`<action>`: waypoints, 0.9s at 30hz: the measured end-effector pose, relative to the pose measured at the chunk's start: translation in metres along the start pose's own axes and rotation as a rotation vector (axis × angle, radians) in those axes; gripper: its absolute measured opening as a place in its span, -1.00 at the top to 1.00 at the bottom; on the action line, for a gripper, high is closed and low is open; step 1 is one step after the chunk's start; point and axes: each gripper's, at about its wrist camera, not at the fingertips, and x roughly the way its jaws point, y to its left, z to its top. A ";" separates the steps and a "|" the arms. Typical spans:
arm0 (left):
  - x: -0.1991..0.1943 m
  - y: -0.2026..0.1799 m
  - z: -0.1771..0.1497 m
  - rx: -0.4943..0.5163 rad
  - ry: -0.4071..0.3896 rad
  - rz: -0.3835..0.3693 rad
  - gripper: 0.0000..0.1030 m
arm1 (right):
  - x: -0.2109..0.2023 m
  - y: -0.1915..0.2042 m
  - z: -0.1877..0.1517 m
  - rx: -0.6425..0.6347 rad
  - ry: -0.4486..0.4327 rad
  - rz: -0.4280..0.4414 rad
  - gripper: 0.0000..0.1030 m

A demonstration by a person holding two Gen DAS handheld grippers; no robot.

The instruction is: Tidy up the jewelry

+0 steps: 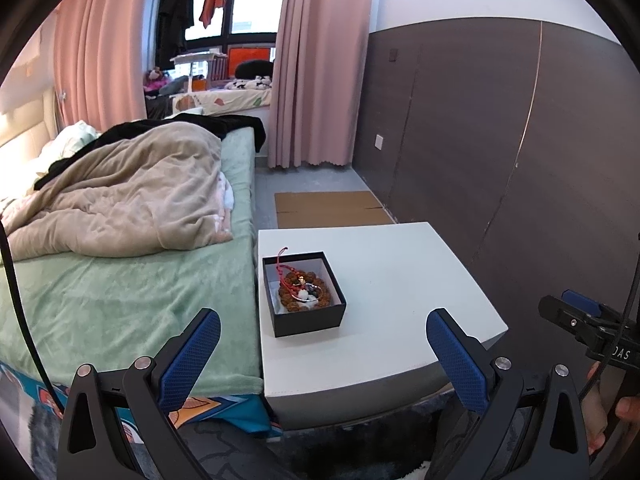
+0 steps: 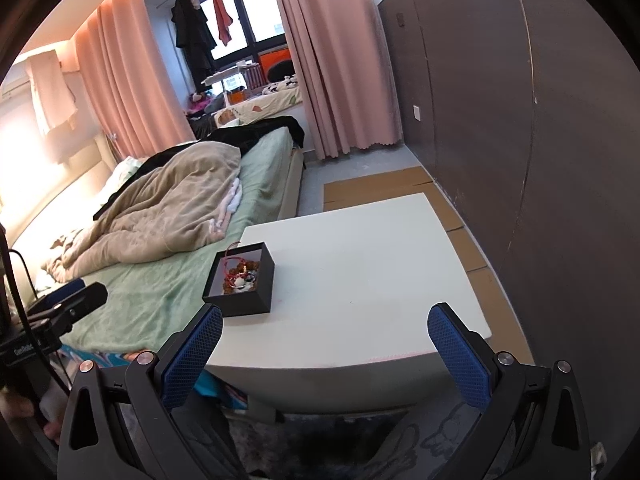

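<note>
A small black open box stands on the white table near its left edge. Inside lie a brown bead bracelet, a red cord piece and small white and dark beads. The box also shows in the right wrist view, with the jewelry inside. My left gripper is open and empty, held back from the table's near edge. My right gripper is open and empty, also short of the table. Each gripper shows at the edge of the other's view.
A bed with a green sheet and beige quilt adjoins the table's left side. A dark wall panel runs along the right. Flat cardboard lies on the floor beyond the table. A dark rug lies below.
</note>
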 end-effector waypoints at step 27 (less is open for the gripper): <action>0.004 -0.003 -0.008 0.052 0.008 0.029 -0.99 | -0.001 0.017 -0.006 -0.028 0.007 0.004 -1.00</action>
